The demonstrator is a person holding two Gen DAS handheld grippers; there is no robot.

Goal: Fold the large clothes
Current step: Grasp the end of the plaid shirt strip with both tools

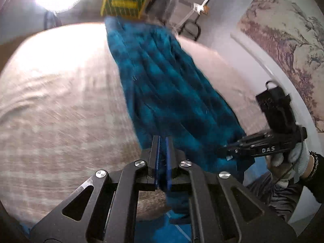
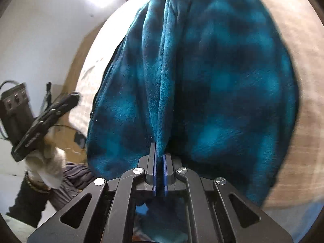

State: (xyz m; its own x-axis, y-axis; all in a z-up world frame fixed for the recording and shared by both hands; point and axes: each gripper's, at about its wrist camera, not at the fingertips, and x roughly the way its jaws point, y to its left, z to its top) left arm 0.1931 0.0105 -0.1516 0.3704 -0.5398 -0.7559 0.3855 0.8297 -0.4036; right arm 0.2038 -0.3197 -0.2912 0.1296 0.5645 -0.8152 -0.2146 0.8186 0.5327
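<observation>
A teal and dark blue plaid fleece garment (image 2: 212, 77) hangs bunched in long folds above a beige bed (image 1: 50, 93). In the right wrist view my right gripper (image 2: 160, 162) is shut on a narrow fold at the garment's near edge. In the left wrist view the right gripper (image 1: 222, 150), held by a gloved hand (image 1: 291, 158), bites the garment's (image 1: 162, 77) lower right corner. My left gripper (image 1: 162, 162) has its blue pads almost together, just below the cloth's lower edge. Seen from the right, the left gripper (image 2: 76, 97) stands just left of the garment, with no cloth hanging from it.
The bed's beige cover (image 2: 293, 121) spreads under the garment. A yellow crate (image 1: 123, 4) stands beyond the bed's far end. A white wall with a landscape painting (image 1: 287, 46) is on the right. A striped sleeve (image 2: 68, 174) shows below the gloved hand (image 2: 46, 160).
</observation>
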